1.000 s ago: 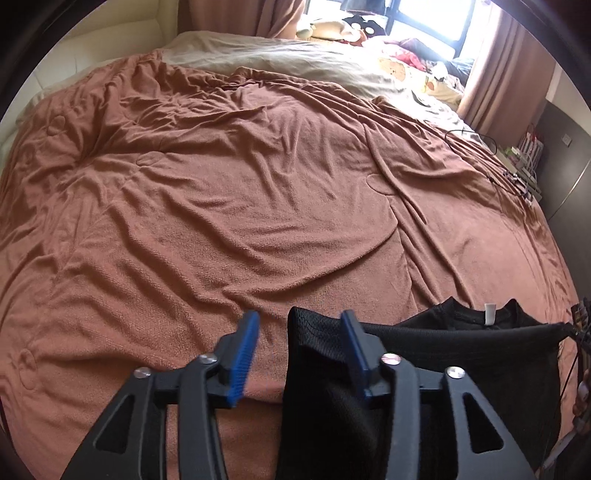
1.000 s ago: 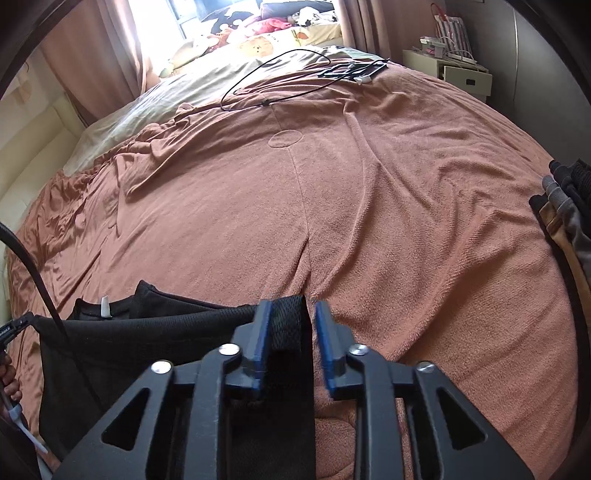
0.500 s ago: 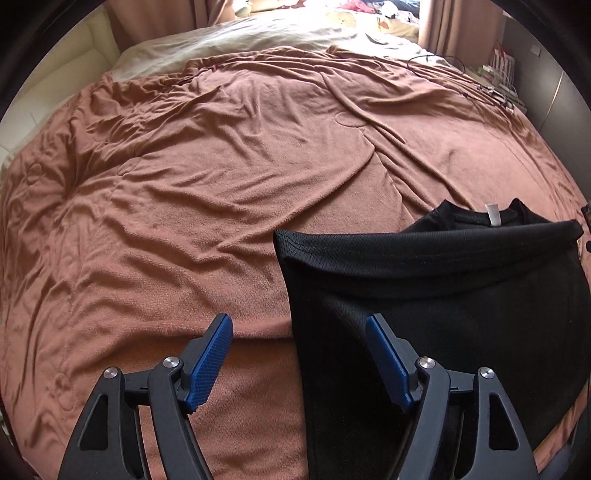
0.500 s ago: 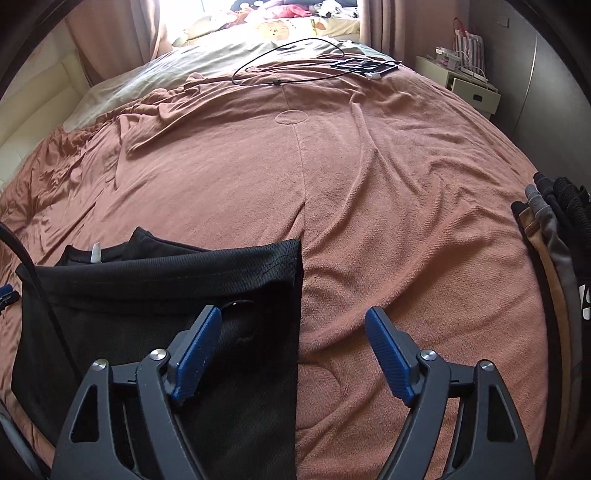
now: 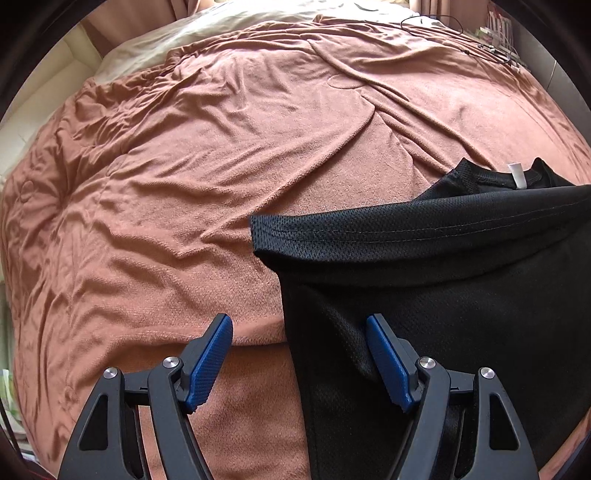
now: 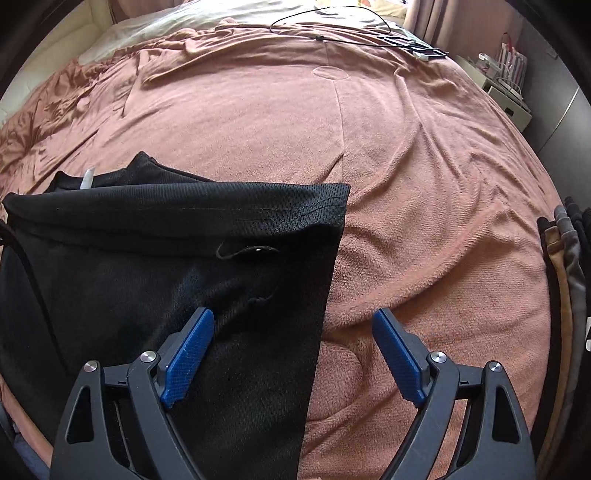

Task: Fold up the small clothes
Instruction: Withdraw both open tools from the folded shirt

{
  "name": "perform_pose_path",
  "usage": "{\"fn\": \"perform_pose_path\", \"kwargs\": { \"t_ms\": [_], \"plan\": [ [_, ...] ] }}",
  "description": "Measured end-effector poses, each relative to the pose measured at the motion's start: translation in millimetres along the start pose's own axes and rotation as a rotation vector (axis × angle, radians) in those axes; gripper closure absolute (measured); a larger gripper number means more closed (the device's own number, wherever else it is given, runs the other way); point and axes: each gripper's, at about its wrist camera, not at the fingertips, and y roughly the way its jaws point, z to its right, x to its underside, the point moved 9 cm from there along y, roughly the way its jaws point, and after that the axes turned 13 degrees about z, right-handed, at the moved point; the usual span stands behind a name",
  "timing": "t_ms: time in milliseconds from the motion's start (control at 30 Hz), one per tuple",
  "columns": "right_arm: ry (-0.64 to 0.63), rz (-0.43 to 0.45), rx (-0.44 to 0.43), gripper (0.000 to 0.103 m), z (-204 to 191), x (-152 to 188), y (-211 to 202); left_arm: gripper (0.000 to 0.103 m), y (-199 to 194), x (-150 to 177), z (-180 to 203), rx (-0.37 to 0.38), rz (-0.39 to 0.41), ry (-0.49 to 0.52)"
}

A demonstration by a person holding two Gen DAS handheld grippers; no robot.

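Note:
A black mesh shirt (image 5: 443, 280) lies folded on the brown bedspread (image 5: 221, 147), its hem doubled up towards the collar with the white tag (image 5: 516, 176). My left gripper (image 5: 299, 354) is open and empty, straddling the shirt's left edge just above it. In the right wrist view the same shirt (image 6: 166, 251) lies at the left, and my right gripper (image 6: 293, 347) is open and empty over its right edge. The blue pads (image 6: 188, 354) touch nothing.
A stack of folded clothes (image 6: 565, 266) lies at the bed's right edge. A black cable (image 6: 332, 33) and a phone (image 6: 430, 55) lie at the far side. A nightstand (image 6: 506, 88) stands beyond. Pale bedding (image 5: 155, 51) lies at the head.
Both grippers let go of the shirt's hem corners, opened wide and pulled back towards me. The hem now lies flat on the shirt near the collar.

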Motion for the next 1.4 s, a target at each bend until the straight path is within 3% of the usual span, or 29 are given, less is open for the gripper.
{"fn": "perform_pose_path", "kwargs": {
  "t_ms": [467, 533, 600, 667, 800, 1067, 1400],
  "plan": [
    [0.003, 0.040, 0.062, 0.016, 13.3, -55.2, 51.9, 0.027, 36.6, -50.8, -11.5, -0.075, 0.056, 0.005],
    [0.012, 0.051, 0.064, 0.016, 14.5, -59.4, 56.8, 0.032, 41.6, -55.0, -13.9, -0.073, 0.062, -0.012],
    [0.025, 0.066, 0.069, 0.019, 17.4, -62.8, 60.3, 0.047, 46.0, -56.4, -17.1, -0.072, 0.057, -0.034],
    [0.047, 0.073, 0.073, 0.038, 22.2, -64.7, 62.4, 0.055, 48.5, -57.9, -21.8, -0.061, 0.057, -0.078],
    [0.090, 0.070, 0.058, 0.041, 30.2, -65.0, 65.9, 0.060, 46.2, -57.4, -31.0, -0.064, 0.055, -0.130],
    [0.122, 0.135, 0.039, 0.041, 36.2, -61.1, 23.7, 0.060, 12.2, -48.6, -36.8, -0.044, 0.079, -0.140],
    [0.173, 0.116, -0.021, 0.040, 36.8, -32.0, -33.2, 0.060, -52.0, -30.3, -33.2, -0.014, 0.125, -0.166]
  ]
}}
